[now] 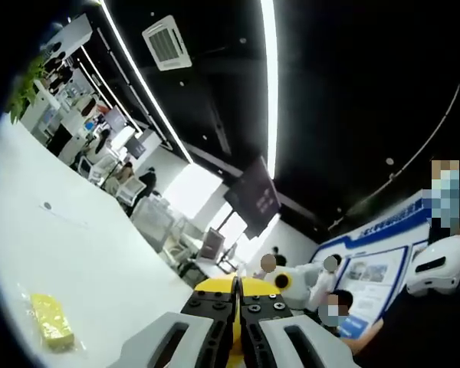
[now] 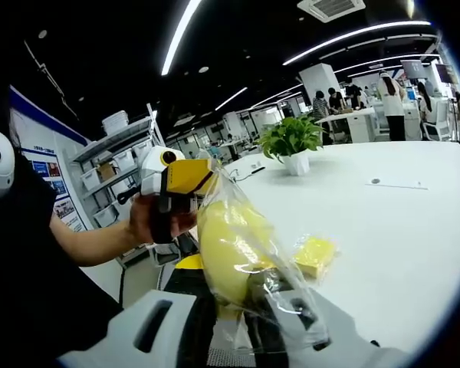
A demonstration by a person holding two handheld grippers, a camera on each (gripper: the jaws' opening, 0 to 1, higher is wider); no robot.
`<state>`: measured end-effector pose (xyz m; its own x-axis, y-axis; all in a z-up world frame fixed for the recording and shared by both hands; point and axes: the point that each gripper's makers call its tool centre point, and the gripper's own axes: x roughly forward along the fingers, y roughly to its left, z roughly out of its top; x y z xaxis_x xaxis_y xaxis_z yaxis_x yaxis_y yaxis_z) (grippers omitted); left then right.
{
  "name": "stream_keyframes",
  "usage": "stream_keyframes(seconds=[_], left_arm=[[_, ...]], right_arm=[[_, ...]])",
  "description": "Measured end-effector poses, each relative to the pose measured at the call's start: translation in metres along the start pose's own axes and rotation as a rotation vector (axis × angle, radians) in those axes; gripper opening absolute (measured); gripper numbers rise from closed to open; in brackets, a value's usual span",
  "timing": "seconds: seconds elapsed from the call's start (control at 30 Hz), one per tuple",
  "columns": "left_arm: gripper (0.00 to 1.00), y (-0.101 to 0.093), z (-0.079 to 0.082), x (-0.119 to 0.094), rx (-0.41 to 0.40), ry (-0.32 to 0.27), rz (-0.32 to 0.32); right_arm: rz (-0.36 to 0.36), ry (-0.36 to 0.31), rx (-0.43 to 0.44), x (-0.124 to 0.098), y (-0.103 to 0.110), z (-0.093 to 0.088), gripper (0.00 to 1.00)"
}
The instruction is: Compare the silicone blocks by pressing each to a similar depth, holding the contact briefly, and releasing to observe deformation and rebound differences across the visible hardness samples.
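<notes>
Two yellow silicone blocks are on show, and neither is easy to read. In the right gripper view, the larger yellow block (image 2: 228, 257) sits inside a clear plastic bag (image 2: 264, 264) whose wrinkles and glare blur its edges, and its lower end is hidden behind the right gripper (image 2: 238, 326). It looks smooth, rounded and pale yellow. Beyond it, a smaller yellow block (image 2: 316, 255) lies flat on the white table (image 2: 414, 230), partly behind the bag. The right gripper's jaws are pinching the bagged block, bag film draped over them. The left gripper (image 2: 175, 178) comes in from the left, held in a hand (image 2: 149, 218), its tip touching the bag's top.

In the left gripper view, the left gripper (image 1: 238, 326) has its jaws pressed together, just a thin slit between them, holding nothing I can see. A textured yellow block in wrap (image 1: 51, 322) lies on the table (image 1: 100, 253) off to the left, well apart.
</notes>
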<state>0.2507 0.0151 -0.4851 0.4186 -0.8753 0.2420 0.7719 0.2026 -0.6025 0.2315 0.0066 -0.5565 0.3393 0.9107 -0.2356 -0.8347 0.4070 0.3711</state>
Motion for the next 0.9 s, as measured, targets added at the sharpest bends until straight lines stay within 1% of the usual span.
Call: stream_keyframes(seconds=[0.17,0.27,0.33,0.4,0.47,0.53,0.57,0.7,0.8,0.9], left_arm=[[0.0,0.003,0.0,0.001,0.0,0.011,0.009],[0.0,0.003,0.002,0.001,-0.008,0.006,0.005],[0.0,0.002,0.005,0.002,-0.039,-0.014,-0.007],[0.0,0.001,0.008,0.002,-0.064,-0.035,-0.02],[0.0,0.001,0.011,0.003,-0.081,-0.049,-0.026],[0.0,-0.002,0.013,0.004,-0.097,-0.065,-0.039],[0.0,-0.003,0.014,0.005,-0.106,-0.072,-0.044],[0.0,-0.005,0.016,0.007,-0.109,-0.084,-0.048],[0.0,-0.005,0.016,0.009,-0.126,-0.085,-0.049],[0.0,-0.005,0.015,0.008,-0.137,-0.092,-0.054]], right_arm=[[-0.003,-0.006,-0.002,0.001,-0.002,0.0,0.08],[-0.003,-0.012,-0.004,0.002,-0.003,0.001,0.08],[0.006,-0.023,0.009,0.002,-0.002,0.004,0.09],[0.009,-0.051,-0.037,0.003,-0.002,0.009,0.11],[0.01,-0.06,-0.035,0.003,-0.002,0.011,0.11],[0.006,-0.085,-0.064,0.001,-0.001,0.016,0.12],[0.007,-0.09,-0.065,0.001,-0.001,0.016,0.13],[0.001,-0.105,-0.091,-0.001,-0.003,0.02,0.15],[0.006,-0.104,-0.081,-0.002,-0.004,0.019,0.15],[0.001,-0.112,-0.102,-0.002,-0.004,0.019,0.16]])
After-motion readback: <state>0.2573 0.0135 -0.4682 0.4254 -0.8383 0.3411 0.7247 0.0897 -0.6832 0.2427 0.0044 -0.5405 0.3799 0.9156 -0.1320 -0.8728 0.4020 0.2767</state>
